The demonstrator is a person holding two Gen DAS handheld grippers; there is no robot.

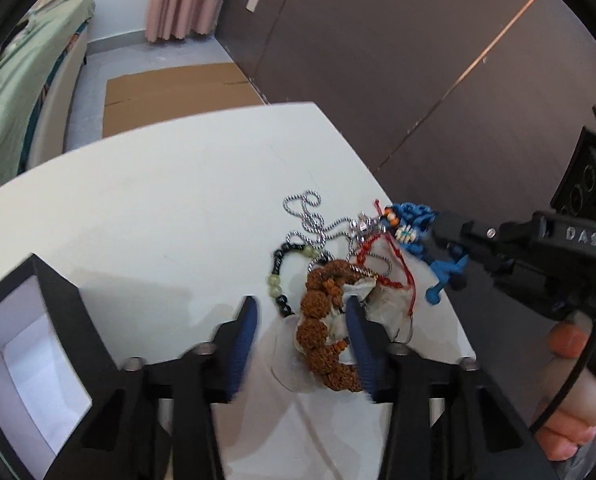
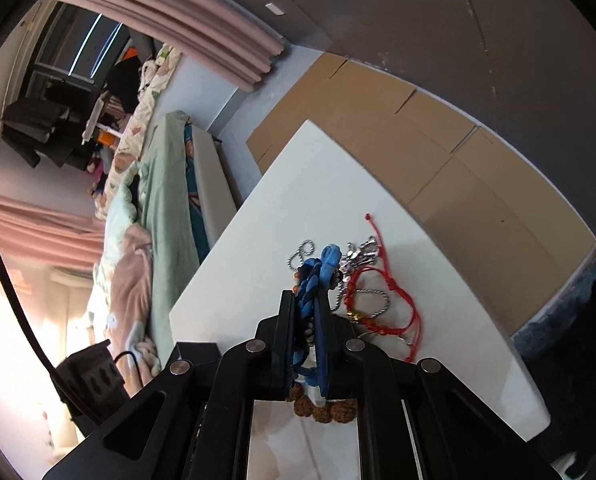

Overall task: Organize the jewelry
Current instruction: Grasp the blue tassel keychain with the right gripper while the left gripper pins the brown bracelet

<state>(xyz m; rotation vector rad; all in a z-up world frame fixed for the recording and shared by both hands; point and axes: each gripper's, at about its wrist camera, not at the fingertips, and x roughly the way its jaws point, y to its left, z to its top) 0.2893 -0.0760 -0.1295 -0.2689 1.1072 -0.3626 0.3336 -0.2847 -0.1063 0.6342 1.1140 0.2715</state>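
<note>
A heap of jewelry lies on the white table [image 1: 170, 208]: a brown seed-bead bracelet [image 1: 321, 320], a black and green bead bracelet [image 1: 282, 268], a silver chain [image 1: 309, 220], a red cord bracelet [image 1: 405, 276] and a blue braided bracelet [image 1: 413, 224]. My left gripper [image 1: 301, 308] is open, its jaws around the brown bracelet. My right gripper [image 2: 307, 300] is shut on the blue braided bracelet [image 2: 317, 276]; in the left wrist view it [image 1: 441, 228] comes in from the right. The red cord [image 2: 393, 300] and silver chain [image 2: 361, 252] lie beside it.
An open black box with white lining [image 1: 34, 364] stands at the left near my left gripper. The table's right edge [image 1: 429, 272] runs just past the heap, beside a dark wall. Cardboard [image 2: 457, 160] lies on the floor beyond the table. A bed [image 2: 158, 184] stands farther off.
</note>
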